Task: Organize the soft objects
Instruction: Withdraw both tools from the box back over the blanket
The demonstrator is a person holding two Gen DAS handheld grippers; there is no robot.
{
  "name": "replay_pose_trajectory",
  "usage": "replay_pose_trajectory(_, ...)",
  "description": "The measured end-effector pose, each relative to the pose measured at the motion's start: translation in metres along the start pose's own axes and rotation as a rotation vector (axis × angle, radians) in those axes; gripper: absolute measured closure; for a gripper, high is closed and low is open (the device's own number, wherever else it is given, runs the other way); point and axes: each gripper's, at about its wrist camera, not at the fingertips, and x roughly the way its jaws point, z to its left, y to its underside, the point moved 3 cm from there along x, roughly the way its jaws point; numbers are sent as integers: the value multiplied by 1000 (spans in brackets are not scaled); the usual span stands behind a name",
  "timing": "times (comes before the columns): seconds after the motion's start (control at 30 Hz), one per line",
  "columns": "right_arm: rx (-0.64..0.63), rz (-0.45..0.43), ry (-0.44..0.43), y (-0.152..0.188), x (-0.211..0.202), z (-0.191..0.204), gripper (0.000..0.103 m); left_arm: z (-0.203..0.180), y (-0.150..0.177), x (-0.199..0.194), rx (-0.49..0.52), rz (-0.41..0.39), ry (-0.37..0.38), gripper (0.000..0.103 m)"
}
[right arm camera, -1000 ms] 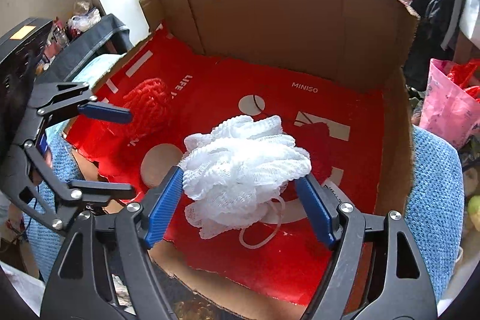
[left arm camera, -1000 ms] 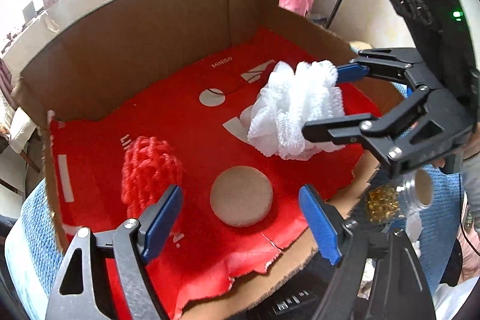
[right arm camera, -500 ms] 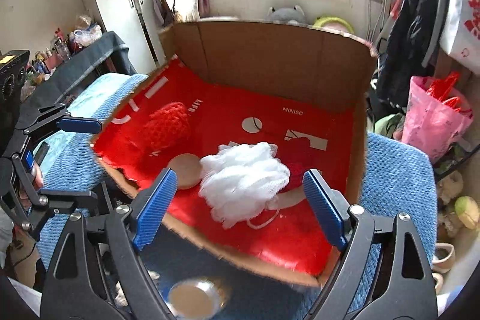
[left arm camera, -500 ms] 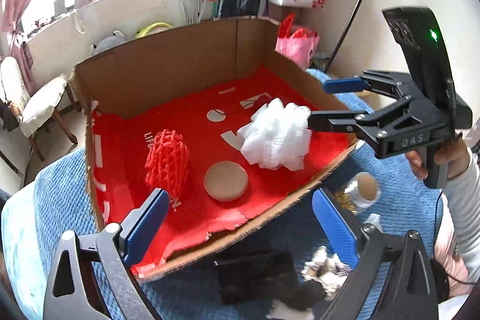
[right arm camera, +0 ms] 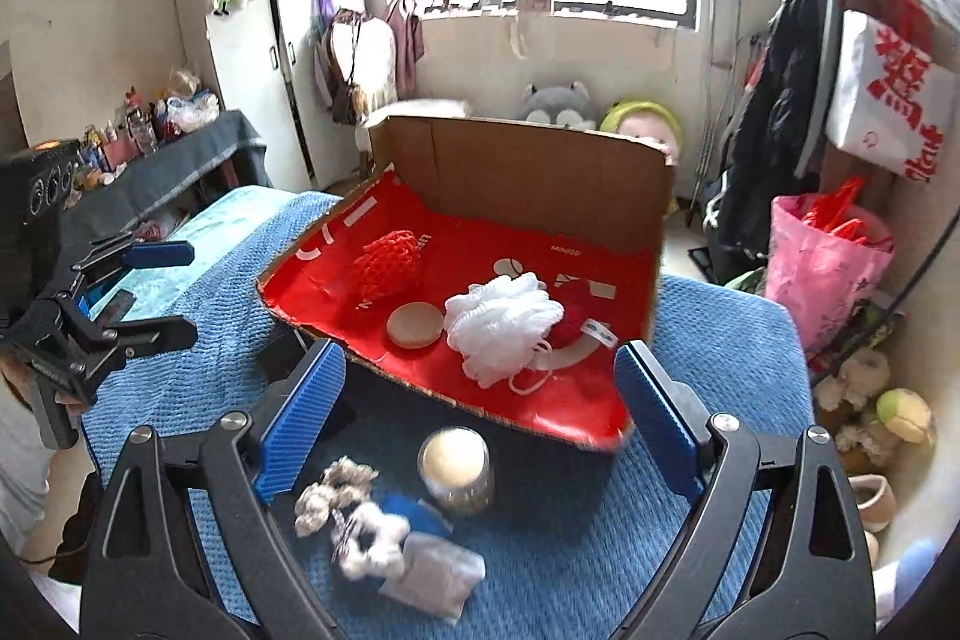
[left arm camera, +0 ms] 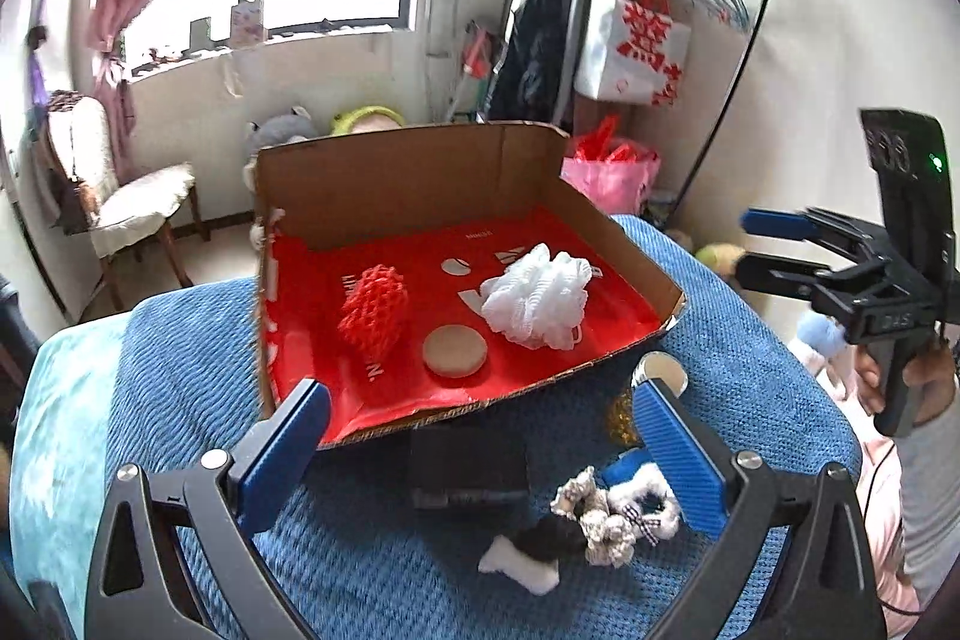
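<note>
A cardboard box (left arm camera: 420,184) (right arm camera: 528,172) lined in red stands on the blue bedspread. In it lie a white mesh pouf (left arm camera: 534,301) (right arm camera: 501,322), a red net sleeve (left arm camera: 372,310) (right arm camera: 387,262) and a round tan pad (left arm camera: 454,351) (right arm camera: 414,325). In front of the box sits a pile of scrunchies and fluffy bits (left arm camera: 606,514) (right arm camera: 354,508). My left gripper (left arm camera: 480,436) (right arm camera: 186,289) hovers above the near bedspread, jaws opening, nothing between them. My right gripper (right arm camera: 477,388) (left arm camera: 750,247) hangs back from the box, jaws opening, also empty.
A lidded jar (left arm camera: 660,370) (right arm camera: 456,469) and a black block (left arm camera: 468,466) sit by the box's front edge. A white packet (right arm camera: 432,571) lies near the pile. Beyond the bed are a chair (left arm camera: 138,202), a pink bag (right arm camera: 828,262) and a clothes rack (left arm camera: 636,10).
Both grippers drew back and rose away from the box, jaws widening. The white pouf that sat between the right fingers now lies free in the box. The pile in front came into view.
</note>
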Motion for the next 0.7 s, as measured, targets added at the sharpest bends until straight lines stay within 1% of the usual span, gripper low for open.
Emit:
replay_pose_trajectory(0.23,4,-92,45,32,-53,18,10,-4,33,-40,-70,-99,-56,0)
replay_pose_trajectory(0.27,7,-110,53,38,-62,22,9,-7,39,-48,-76,-125,-64,0)
replay_pose_trajectory(0.3,9,-124,63,43,-69,25,5,-9,41,-52,-76,-139,-70,0)
replay_pose_trajectory(0.33,9,-142,71,48,-75,28,3,-12,46,-59,-73,-160,-76,0)
replay_pose_trajectory(0.37,9,-159,81,54,-82,31,3,-15,50,-66,-72,-183,-82,0)
replay_pose_trajectory(0.47,-1,-195,125,71,-96,41,2,-26,65,-81,-74,-245,-118,0)
replay_pose_trajectory(0.53,-9,-231,177,87,-104,50,2,-33,76,-87,-72,-274,-135,0)
replay_pose_trajectory(0.6,-6,-254,211,101,-107,56,1,-40,85,-89,-73,-288,-145,0)
replay_pose_trajectory(0.7,5,-261,251,122,-104,65,1,-51,100,-89,-67,-306,-168,0)
